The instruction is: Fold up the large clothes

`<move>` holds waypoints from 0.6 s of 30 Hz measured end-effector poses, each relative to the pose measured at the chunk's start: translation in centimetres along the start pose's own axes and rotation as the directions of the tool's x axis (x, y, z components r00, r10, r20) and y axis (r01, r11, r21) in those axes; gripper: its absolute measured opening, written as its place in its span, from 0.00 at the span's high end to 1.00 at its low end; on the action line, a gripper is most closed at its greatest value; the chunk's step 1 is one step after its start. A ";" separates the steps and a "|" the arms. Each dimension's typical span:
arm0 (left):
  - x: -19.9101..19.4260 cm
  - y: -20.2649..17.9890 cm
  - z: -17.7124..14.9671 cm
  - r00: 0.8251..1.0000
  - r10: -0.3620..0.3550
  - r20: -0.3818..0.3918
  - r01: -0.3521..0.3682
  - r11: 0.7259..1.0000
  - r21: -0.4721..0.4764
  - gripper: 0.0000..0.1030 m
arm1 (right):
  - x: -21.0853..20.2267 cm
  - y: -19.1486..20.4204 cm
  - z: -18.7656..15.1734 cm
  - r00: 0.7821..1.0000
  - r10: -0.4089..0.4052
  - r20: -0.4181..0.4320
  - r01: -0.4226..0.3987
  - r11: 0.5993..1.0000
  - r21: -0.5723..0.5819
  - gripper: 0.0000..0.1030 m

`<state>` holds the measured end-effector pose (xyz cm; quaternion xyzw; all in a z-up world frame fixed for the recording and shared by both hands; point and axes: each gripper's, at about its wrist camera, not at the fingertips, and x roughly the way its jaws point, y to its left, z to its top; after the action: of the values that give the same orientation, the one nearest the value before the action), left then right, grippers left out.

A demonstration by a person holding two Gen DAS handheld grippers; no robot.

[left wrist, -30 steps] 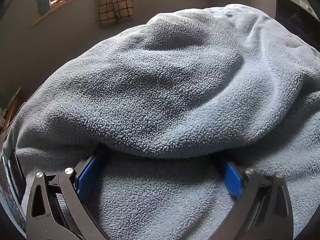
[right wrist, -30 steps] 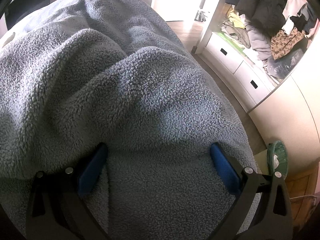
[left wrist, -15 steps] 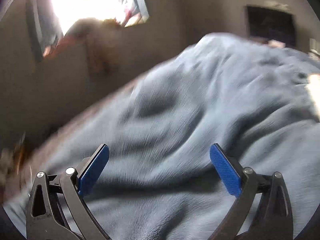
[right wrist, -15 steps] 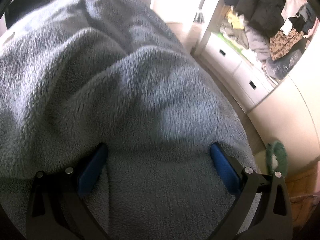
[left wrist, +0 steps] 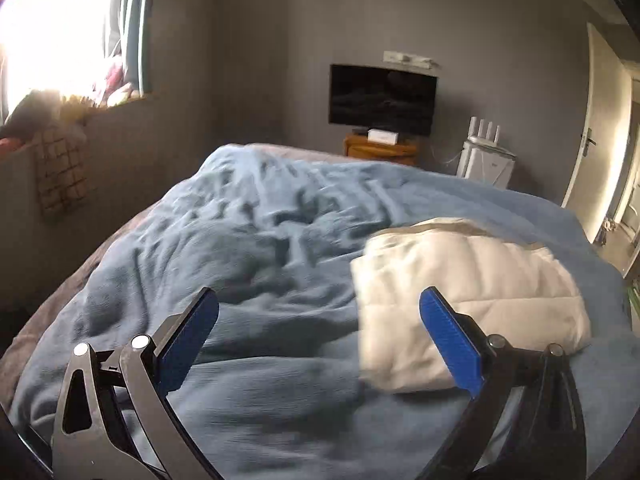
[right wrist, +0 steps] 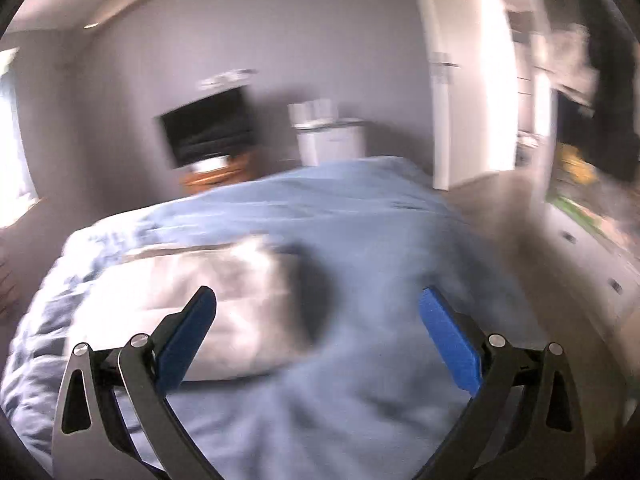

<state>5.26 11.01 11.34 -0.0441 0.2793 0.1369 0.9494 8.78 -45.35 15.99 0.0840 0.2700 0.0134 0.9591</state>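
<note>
A large blue fleece blanket (left wrist: 256,248) lies spread and wrinkled over the bed; it also shows in the right wrist view (right wrist: 360,240). A folded white quilted item (left wrist: 472,288) rests on it, to the right in the left wrist view and to the left in the blurred right wrist view (right wrist: 192,300). My left gripper (left wrist: 320,328) is open and empty, raised above the blanket. My right gripper (right wrist: 318,328) is open and empty, also above the blanket.
A dark TV (left wrist: 382,100) on a wooden stand (left wrist: 380,148) and a white appliance (left wrist: 486,162) stand against the far wall. A window (left wrist: 52,28) is at left, a door (left wrist: 600,140) at right. White drawers (right wrist: 592,256) flank the bed's right side.
Both grippers have lifted up and away from the fleece blanket they were pressed close to; the views now look across the whole bed. Both stayed open. The right view is blurred by motion.
</note>
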 end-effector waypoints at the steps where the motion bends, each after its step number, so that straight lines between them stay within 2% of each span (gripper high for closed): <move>1: -0.2 -2.1 -0.4 1.000 0.016 -0.004 -0.016 1.000 0.011 0.06 | 0.0 2.3 0.2 1.000 0.014 0.001 -0.014 0.999 -0.033 0.06; 3: -0.3 -4.7 -1.2 1.000 0.013 -0.020 -0.012 1.000 0.014 0.06 | 0.0 7.4 -0.4 0.998 0.069 -0.002 -0.069 0.993 -0.094 0.06; 5: -0.3 -7.2 -3.0 0.997 -0.059 -0.041 0.060 0.998 0.021 0.06 | 0.3 11.1 -1.8 0.994 0.109 -0.024 -0.110 0.988 -0.106 0.06; 7: 0.5 -8.7 -4.8 0.990 -0.114 -0.079 0.118 0.992 0.050 0.06 | 1.4 14.9 -4.4 0.990 0.099 -0.099 -0.111 0.986 -0.127 0.06; 9: 1.0 -10.5 -7.1 0.984 -0.132 -0.122 0.144 0.985 0.094 0.06 | 2.1 17.3 -7.1 0.983 0.108 -0.152 -0.131 0.979 -0.154 0.06; 11: 1.5 -12.3 -9.1 0.981 -0.118 -0.155 0.141 0.978 0.153 0.06 | 2.5 18.7 -9.3 0.979 0.108 -0.174 -0.142 0.970 -0.198 0.06; 14: 1.9 -12.9 -10.7 0.975 -0.124 -0.182 0.157 0.971 0.179 0.06 | 3.1 18.9 -12.1 0.975 0.067 -0.212 -0.117 0.965 -0.234 0.06; 18: 2.2 -13.5 -11.5 0.977 -0.122 -0.176 0.156 0.969 0.193 0.06 | 4.0 19.2 -13.3 0.971 0.025 -0.237 -0.093 0.956 -0.280 0.06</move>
<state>4.93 -3.26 0.55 0.0239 0.3649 0.0363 0.9300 5.61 -24.11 5.98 -0.0512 0.3720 0.0910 0.9223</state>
